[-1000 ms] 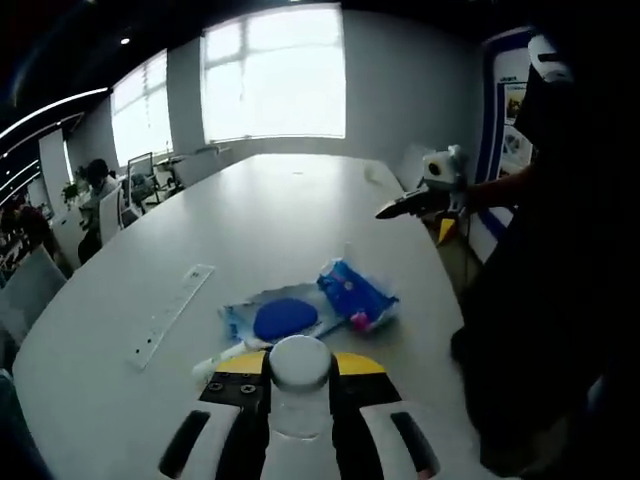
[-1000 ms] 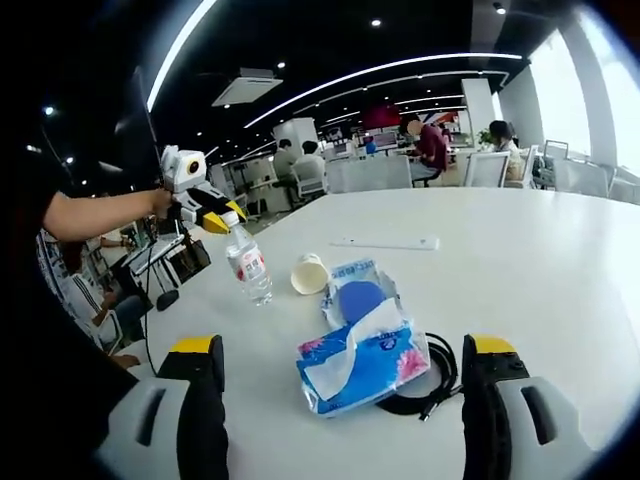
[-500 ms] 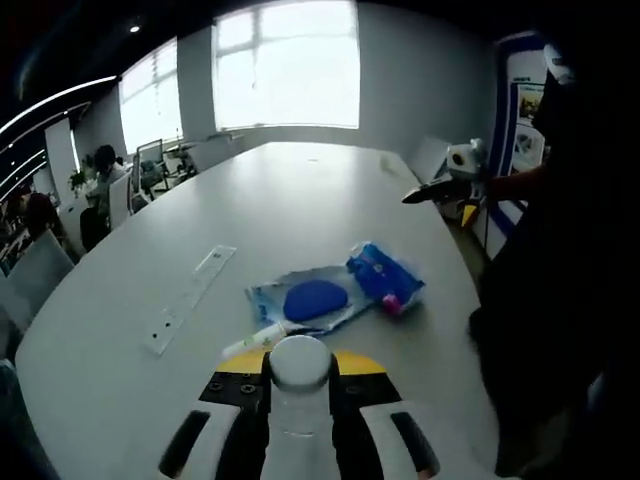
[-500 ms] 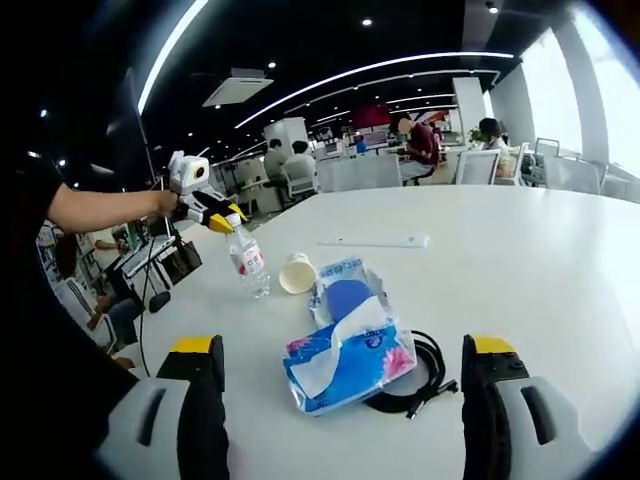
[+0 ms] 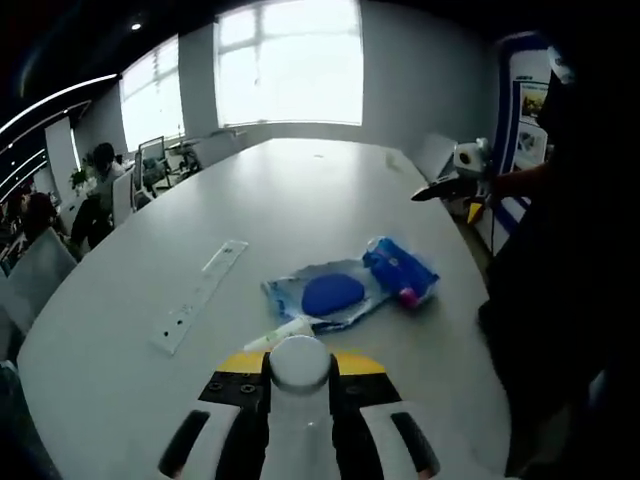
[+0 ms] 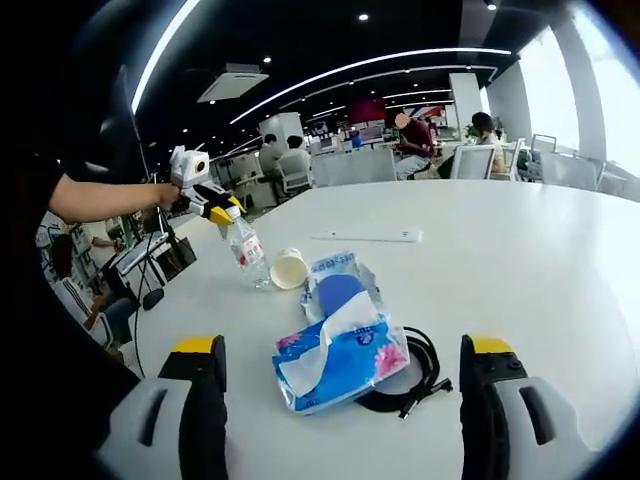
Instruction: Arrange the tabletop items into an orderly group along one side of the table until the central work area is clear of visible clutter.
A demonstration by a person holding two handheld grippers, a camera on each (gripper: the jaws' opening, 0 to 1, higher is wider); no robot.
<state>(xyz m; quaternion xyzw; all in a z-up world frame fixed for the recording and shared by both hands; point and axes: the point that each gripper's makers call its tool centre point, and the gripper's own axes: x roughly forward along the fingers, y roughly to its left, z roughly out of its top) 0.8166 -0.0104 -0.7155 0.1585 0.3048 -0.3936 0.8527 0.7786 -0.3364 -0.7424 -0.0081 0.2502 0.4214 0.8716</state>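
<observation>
You are holding the left gripper (image 5: 300, 420) low over a large, pale grey bench (image 5: 300, 200) with rounded edges, and its fingers (image 5: 232, 425) are clamping a clear water bottle (image 5: 300, 375) by the neck, the white cap facing the camera. In the right gripper view that same bottle (image 6: 248, 252) is standing upright near the bench's far-left edge, with the left gripper (image 6: 215, 208) gripping its top.

The clutter is sitting in one loose cluster mid-bench. A blue tissue pack (image 6: 340, 362) is lying nearest the right gripper (image 6: 340, 420), resting partly on a coiled black cable (image 6: 420, 372). Just beyond it a clear plastic bag with a blue round object inside (image 6: 338, 290) is touching the pack. A paper cup (image 6: 286, 268) is lying on its side just beside the bottle. A clear ruler (image 6: 365, 236) is lying apart from the cluster, farther across the bench.

You are keeping the right gripper's fingers (image 6: 205, 400) wide apart, holding nothing; the tissue pack is sitting between and ahead of them.

In the left gripper view the ruler (image 5: 200, 295) is lying to the left of the bag (image 5: 335, 295), and the tissue pack (image 5: 402, 270) is touching the bag's right end.

The room is an open office: bright windows (image 5: 290, 60) are glowing on one wall, ceiling light strips (image 6: 370, 65) are running overhead, and people (image 6: 415, 140) are sitting at desks beyond the bench.
</observation>
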